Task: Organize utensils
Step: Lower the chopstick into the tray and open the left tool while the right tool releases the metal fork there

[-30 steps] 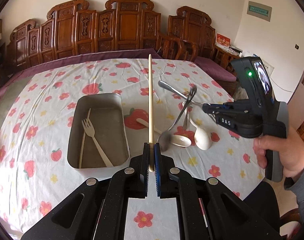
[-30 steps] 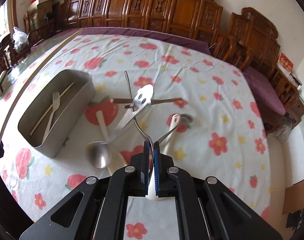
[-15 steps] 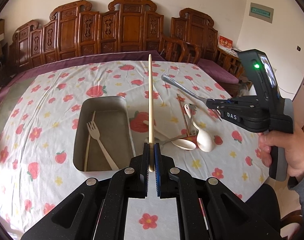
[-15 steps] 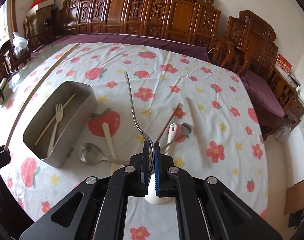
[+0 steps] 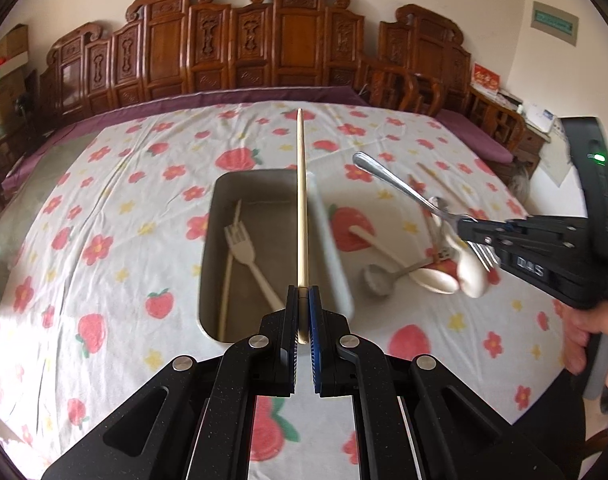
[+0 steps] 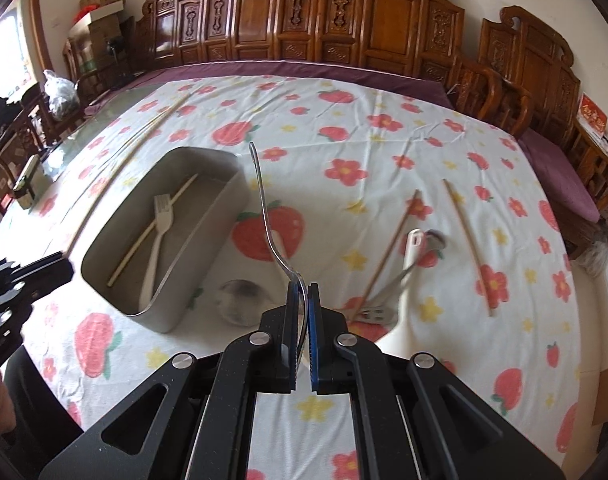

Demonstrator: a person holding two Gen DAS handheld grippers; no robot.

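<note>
Overhead, a pale wooden chopstick [image 5: 301, 200] is clamped in the left gripper [image 5: 303, 312], pointing toward twelve o'clock above the grey rectangular metal tray [image 5: 328, 236], which holds a cream plastic fork [image 5: 245, 258] and another chopstick [image 5: 228, 268]. At three o'clock the right gripper [image 6: 301, 320] pinches a silver metal fork [image 5: 400, 188], lifted clear of the strawberry-print tablecloth [image 5: 115, 216]. Spoons, blurred and probably metal and ceramic, lie near four o'clock beside the tray.
</note>
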